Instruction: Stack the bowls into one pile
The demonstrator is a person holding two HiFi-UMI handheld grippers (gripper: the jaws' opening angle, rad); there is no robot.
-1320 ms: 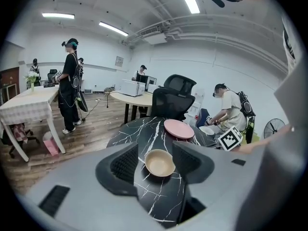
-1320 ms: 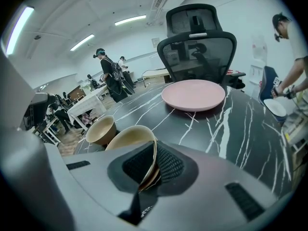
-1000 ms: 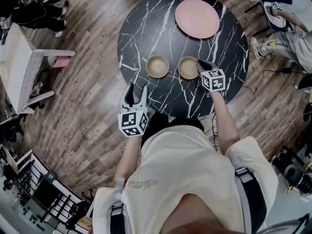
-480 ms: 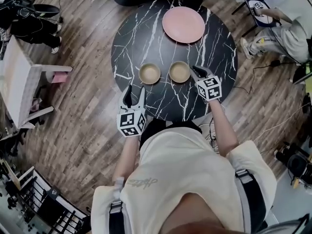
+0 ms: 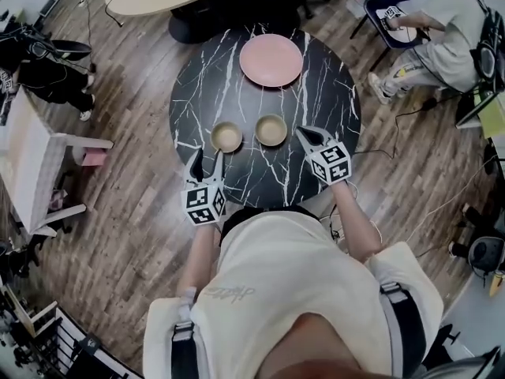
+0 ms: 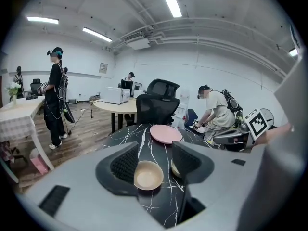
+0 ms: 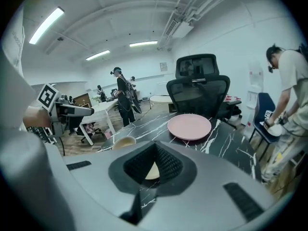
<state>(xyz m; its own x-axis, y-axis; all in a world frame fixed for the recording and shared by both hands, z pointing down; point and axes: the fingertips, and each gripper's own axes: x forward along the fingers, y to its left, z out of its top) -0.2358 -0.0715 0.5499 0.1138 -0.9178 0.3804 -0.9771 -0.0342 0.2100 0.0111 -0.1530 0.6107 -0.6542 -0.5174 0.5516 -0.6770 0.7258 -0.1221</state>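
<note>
Two tan bowls sit side by side, not touching, on the round black marble bench: the left bowl and the right bowl, with a pink plate beyond. The left claw hangs near the left bowl, jaws wide apart, empty. The right claw, beside the right bowl, has just been closing; its jaws meet on nothing.
</note>
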